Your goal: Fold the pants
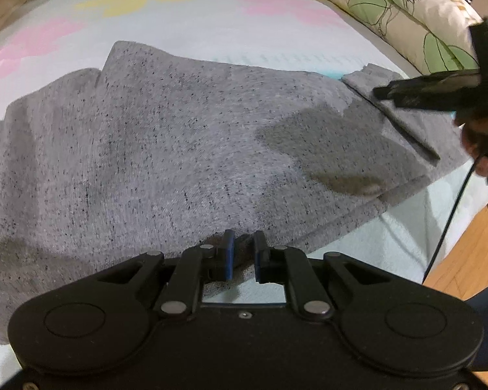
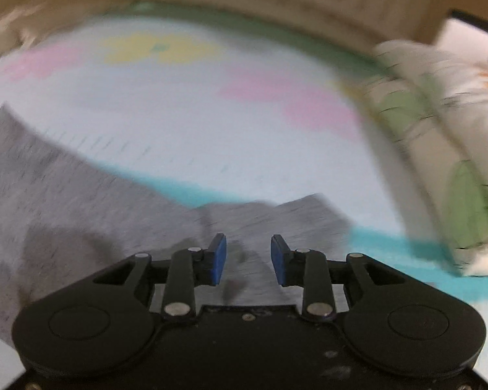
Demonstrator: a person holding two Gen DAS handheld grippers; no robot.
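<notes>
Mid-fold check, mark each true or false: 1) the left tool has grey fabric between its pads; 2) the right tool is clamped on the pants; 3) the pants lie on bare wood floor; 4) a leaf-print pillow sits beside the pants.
1) True: the left tool pinches the grey pants.
2) False: the right tool is open above the fabric.
3) False: they lie on a pastel sheet.
4) True: leaf-print pillow.
</notes>
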